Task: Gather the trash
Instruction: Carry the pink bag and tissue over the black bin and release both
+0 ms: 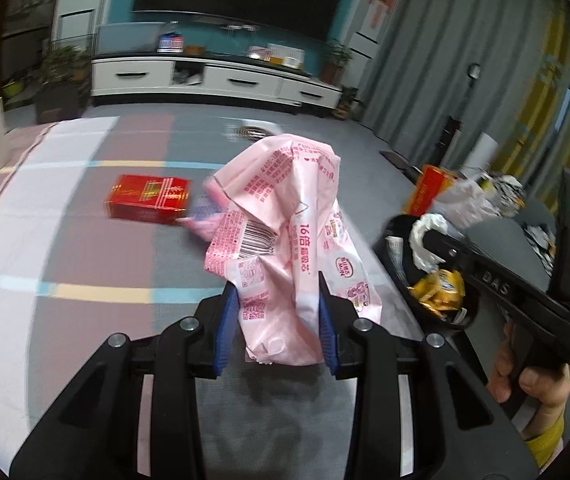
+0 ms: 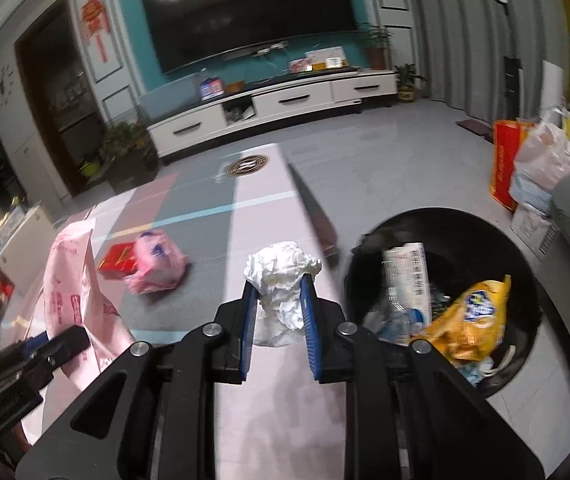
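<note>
My left gripper (image 1: pixel 279 300) is shut on a large pink plastic wrapper (image 1: pixel 285 220) that stands up above the checked table cloth (image 1: pixel 65 240). That wrapper (image 2: pixel 69 280) also hangs at the left of the right wrist view. My right gripper (image 2: pixel 279 296) is shut on a crumpled white tissue (image 2: pixel 281 276), just left of a black trash bin (image 2: pixel 525 264). The tissue (image 1: pixel 429 240) shows over the bin (image 1: pixel 393 256) in the left wrist view. On the cloth lie a red box (image 1: pixel 147 198) and a crumpled pink bag (image 2: pixel 157 264).
The bin holds a yellow snack bag (image 2: pixel 469 328), a white carton (image 2: pixel 409 280) and other waste. Full bags and a red carton (image 2: pixel 505 160) stand on the floor at the right. A hand (image 1: pixel 533 384) grips the right tool. A TV cabinet (image 2: pixel 269 108) lines the far wall.
</note>
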The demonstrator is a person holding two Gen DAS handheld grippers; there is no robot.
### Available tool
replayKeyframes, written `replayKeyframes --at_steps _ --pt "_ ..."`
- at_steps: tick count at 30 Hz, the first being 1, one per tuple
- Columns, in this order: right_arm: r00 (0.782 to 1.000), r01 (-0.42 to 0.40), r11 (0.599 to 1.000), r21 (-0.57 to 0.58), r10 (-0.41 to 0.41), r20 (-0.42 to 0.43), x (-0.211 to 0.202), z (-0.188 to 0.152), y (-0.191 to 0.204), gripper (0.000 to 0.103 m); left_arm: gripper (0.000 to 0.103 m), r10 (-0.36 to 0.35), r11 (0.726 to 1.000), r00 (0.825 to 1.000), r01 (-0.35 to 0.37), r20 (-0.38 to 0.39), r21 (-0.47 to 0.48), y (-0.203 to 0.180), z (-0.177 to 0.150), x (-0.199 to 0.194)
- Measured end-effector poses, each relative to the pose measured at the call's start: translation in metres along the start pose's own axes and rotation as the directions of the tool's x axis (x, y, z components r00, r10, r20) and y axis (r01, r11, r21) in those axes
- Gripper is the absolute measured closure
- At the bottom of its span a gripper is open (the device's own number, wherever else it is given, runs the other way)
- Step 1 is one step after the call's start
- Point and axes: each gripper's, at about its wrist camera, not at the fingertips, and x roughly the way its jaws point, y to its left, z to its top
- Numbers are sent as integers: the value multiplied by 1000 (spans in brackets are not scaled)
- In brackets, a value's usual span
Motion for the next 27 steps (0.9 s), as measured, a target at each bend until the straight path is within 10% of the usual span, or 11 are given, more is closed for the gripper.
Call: replayKeyframes --at_steps 27 --pt "985 163 960 228 -172 23 -34 -3 -139 80 65 -55 969 993 79 -104 236 -171 14 103"
